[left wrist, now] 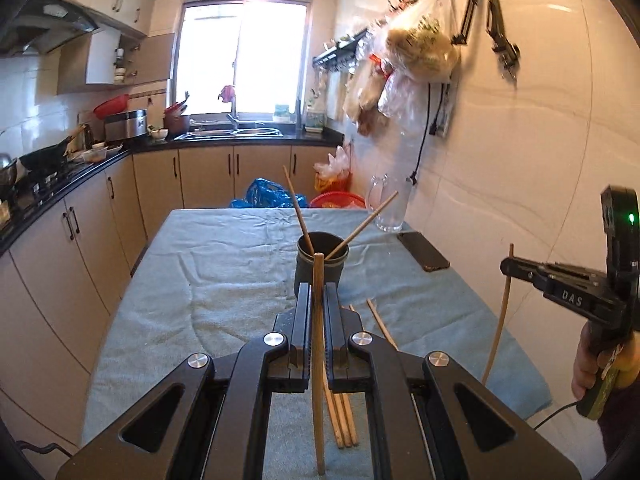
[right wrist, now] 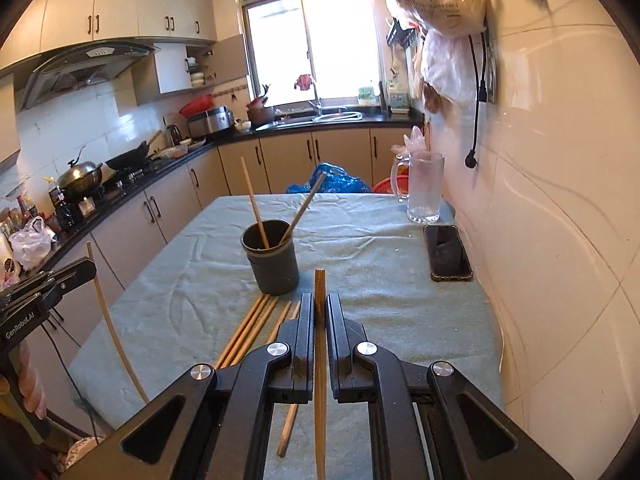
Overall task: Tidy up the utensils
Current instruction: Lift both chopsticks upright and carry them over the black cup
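Observation:
A dark cup (left wrist: 320,264) stands on the blue-green cloth (left wrist: 224,272) with two wooden chopsticks (left wrist: 298,210) leaning in it; it also shows in the right wrist view (right wrist: 274,260). My left gripper (left wrist: 318,300) is shut on a chopstick (left wrist: 318,360), held upright just in front of the cup. My right gripper (right wrist: 320,308) is shut on another chopstick (right wrist: 320,360), right of the cup; it shows at the right edge of the left wrist view (left wrist: 508,268). Several loose chopsticks (right wrist: 250,330) lie on the cloth below the grippers.
A black phone (right wrist: 446,252) and a glass mug (right wrist: 424,186) sit at the table's right side by the tiled wall (right wrist: 560,200). Kitchen counter with stove and pots (right wrist: 80,180) runs along the left. Blue bag (right wrist: 332,178) beyond the table's far end.

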A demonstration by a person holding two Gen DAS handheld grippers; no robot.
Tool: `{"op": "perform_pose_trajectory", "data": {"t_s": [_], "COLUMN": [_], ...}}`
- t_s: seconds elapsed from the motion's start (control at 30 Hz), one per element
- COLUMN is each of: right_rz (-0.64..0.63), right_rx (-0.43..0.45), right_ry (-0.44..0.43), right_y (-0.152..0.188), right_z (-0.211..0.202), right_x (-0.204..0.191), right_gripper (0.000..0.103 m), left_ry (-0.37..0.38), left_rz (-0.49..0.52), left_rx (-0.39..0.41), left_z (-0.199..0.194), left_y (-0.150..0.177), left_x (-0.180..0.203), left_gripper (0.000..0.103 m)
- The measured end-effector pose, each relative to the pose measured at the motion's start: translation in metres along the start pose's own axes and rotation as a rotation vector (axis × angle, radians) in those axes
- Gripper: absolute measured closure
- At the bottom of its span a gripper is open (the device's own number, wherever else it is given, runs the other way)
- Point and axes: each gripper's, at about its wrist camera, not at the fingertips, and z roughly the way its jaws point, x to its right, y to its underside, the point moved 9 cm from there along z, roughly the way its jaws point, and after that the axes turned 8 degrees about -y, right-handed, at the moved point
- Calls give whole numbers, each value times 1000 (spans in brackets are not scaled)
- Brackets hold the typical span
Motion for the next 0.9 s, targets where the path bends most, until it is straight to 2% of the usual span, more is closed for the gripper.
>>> {"op": "perform_pose_trajectory", "data": {"t_s": [0.17,0.43,0.67,0.9], "right_rz": [-18,-21,-29,-5], "right_rx": [31,75,145,232], "right_ry": [4,-22,-51,-94], "right_y": [-5,-29,-77,-135], "right_z": [-9,-8,3,32], "right_x": [-3,-10,-20,-34], "right_gripper": [97,97,97,97], "left_ry": [13,20,37,68], "left_rz": [-34,-15,-21,-73], "left_rx": [20,72,67,99], "left_z": [-11,-11,14,35], "left_y": [-5,-33,-66,-120], "left_x": [-3,2,0,-6], "left_gripper": [98,98,99,99]}}
